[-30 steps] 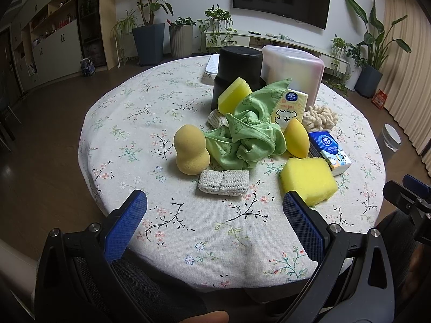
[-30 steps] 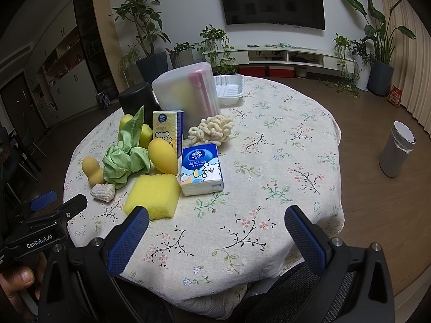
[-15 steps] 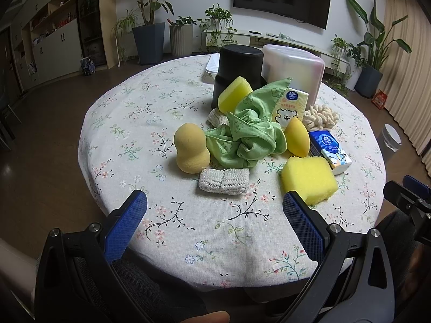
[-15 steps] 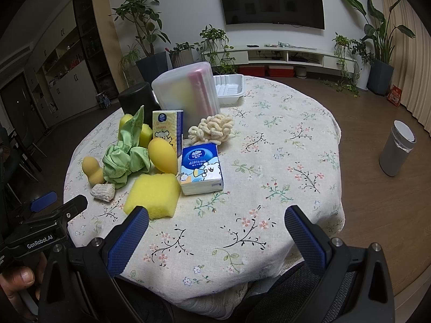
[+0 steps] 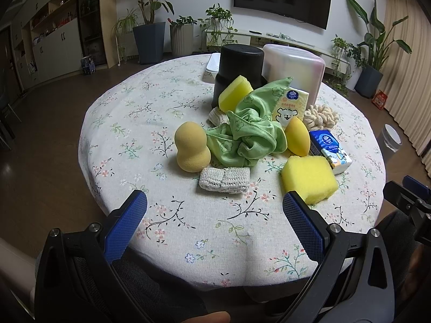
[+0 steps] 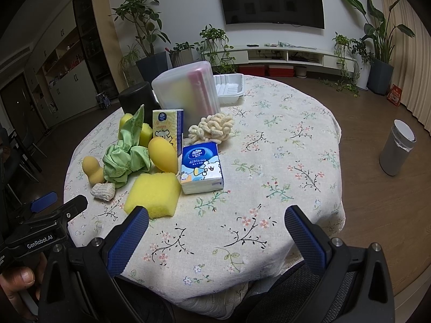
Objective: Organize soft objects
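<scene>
White ridged plastic tray (image 6: 229, 87) behind the frosted plastic box (image 6: 188, 91) shows fully only to the right wrist; box contents blurred. Both grippers' jaws gape wide.

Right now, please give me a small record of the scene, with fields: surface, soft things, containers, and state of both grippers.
surface: round table with floral cloth
soft things: green cloth, bunched in the middle; gourd-shaped sponge to its left; egg-shaped sponge to its right; square yellow sponge near the front; knitted pad in front of the cloth
tissue packs: blue pack lying flat; yellow pack upright
containers: black canister; translucent box; white tray behind
left gripper: open, empty
right gripper: open, empty
</scene>
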`<state>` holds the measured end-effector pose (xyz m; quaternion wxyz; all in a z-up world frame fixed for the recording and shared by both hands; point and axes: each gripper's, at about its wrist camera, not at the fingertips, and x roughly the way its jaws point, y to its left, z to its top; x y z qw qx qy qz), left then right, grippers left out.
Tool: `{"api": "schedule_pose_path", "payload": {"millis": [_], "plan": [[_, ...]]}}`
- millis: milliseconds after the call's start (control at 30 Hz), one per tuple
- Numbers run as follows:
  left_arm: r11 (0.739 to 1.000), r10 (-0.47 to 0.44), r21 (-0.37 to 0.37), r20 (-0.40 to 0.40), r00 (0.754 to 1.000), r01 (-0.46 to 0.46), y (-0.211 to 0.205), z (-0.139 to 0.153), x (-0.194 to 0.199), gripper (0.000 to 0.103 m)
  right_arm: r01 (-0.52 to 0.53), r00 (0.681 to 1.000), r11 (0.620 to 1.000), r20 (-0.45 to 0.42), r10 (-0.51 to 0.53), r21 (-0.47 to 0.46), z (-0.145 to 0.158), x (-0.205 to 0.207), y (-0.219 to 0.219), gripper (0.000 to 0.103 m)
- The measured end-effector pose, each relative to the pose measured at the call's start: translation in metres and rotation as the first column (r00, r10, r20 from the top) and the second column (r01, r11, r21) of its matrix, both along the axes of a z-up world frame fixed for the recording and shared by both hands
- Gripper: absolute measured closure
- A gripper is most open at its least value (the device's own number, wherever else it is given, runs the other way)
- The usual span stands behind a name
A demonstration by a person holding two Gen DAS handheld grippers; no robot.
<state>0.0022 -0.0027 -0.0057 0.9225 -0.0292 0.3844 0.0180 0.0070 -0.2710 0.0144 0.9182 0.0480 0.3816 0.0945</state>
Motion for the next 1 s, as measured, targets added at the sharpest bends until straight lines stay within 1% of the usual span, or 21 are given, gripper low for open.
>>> {"api": "schedule_pose_path", "payload": {"millis": [767,900,1000], "plan": [[1.000,-0.005,-0.007,-0.007,1.000,0.005,0.001,-0.003,0.001,0.001,0.001,1.000,1.000,0.004,-0.001,-0.004,-0.002,-0.001,0.001,0.000],[0.999,-0.026,-0.020,-0.012,1.000,0.025,0.010,-0.006,0.003,0.001,-0.017,1.000,1.000,-0.002,0.017,-0.013,-0.007,0.004,0.001,0.000],[0.998,-0.037,-0.045,-0.020,0.999,0.037,0.026,-0.007,0.006,0.001,-0.041,0.999,0.999,-0.013,0.041,-0.017,-0.009,0.009,0.003,0.000]]}}
